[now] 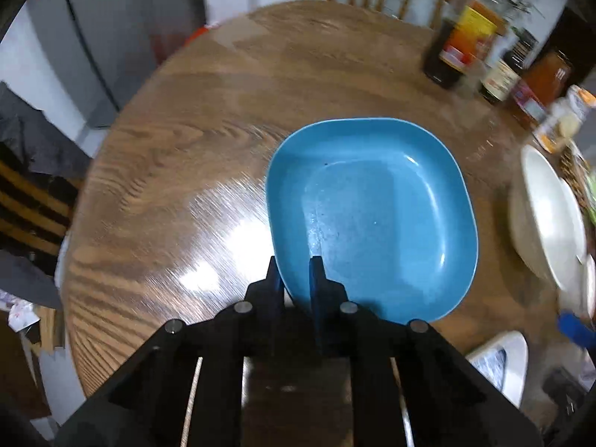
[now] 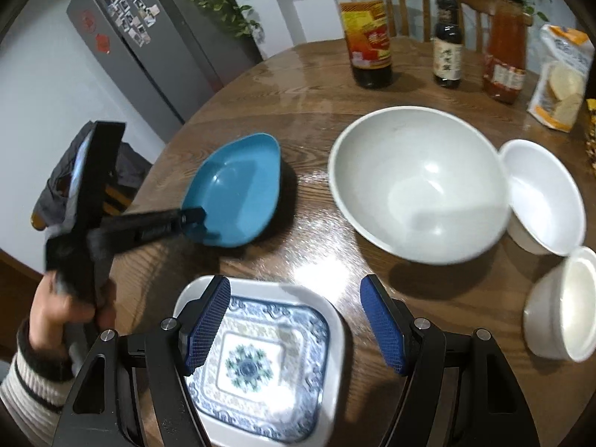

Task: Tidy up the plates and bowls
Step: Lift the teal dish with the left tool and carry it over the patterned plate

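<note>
My left gripper [image 1: 296, 273] is shut on the near rim of a blue square plate [image 1: 372, 219] and holds it tilted just above the round wooden table [image 1: 178, 171]. The right wrist view shows the same plate [image 2: 234, 190] pinched by the left gripper [image 2: 193, 219]. My right gripper [image 2: 294, 320] is open and empty, hovering over a white square plate with a blue pattern [image 2: 260, 357]. A large grey-white bowl [image 2: 417, 182], a white bowl [image 2: 540, 197] and a small white bowl [image 2: 562, 305] stand to the right.
Sauce bottles [image 2: 367, 33] and a food bag [image 2: 562, 78] stand at the table's far side. Wooden chairs [image 2: 409, 3] are behind it. A grey fridge [image 2: 149, 41] stands at the far left. A chair with dark clothing [image 1: 33, 186] is at the table's left.
</note>
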Action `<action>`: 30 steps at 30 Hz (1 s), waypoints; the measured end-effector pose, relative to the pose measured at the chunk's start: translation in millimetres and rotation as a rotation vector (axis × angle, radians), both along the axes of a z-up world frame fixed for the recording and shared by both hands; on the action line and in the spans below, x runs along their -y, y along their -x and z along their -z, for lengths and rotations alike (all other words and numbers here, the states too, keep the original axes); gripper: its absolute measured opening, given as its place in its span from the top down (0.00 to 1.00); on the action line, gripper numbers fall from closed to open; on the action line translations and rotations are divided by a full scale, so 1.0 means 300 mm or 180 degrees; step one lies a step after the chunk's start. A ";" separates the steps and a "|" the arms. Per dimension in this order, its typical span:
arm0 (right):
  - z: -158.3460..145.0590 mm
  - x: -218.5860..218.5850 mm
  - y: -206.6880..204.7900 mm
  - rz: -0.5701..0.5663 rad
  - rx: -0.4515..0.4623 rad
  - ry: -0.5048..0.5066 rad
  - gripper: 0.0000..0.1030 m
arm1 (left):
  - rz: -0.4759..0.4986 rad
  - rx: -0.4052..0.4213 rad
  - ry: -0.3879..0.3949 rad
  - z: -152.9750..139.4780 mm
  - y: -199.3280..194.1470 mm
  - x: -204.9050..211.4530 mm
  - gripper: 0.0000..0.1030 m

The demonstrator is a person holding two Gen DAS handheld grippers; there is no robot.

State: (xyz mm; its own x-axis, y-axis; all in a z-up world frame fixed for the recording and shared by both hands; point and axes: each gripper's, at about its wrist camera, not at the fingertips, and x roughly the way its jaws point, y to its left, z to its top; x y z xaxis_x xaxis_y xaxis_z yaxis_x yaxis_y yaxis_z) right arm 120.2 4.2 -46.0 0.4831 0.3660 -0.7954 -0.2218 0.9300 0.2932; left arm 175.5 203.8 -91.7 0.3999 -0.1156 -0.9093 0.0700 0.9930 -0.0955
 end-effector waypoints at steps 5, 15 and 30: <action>0.031 -0.063 -0.076 -0.0112 -0.0078 0.0046 0.29 | 0.0180 -0.0108 0.0099 -0.001 0.063 0.009 0.87; 0.117 -0.143 -0.160 -0.0185 -0.0222 0.0241 0.53 | 0.0210 -0.0122 0.0058 0.002 0.082 -0.002 0.87; 0.085 -0.172 -0.153 -0.0329 -0.0068 0.0496 0.85 | 0.0076 -0.0029 0.0135 -0.001 0.068 0.019 0.88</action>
State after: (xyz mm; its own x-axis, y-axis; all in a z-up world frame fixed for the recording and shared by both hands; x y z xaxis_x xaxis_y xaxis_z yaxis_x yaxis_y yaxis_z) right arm 166.1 55.9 -71.5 0.4316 0.2843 -0.8561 -0.3138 0.9371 0.1530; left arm 155.0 198.0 -91.4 0.3884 -0.1634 -0.9069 0.0924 0.9861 -0.1381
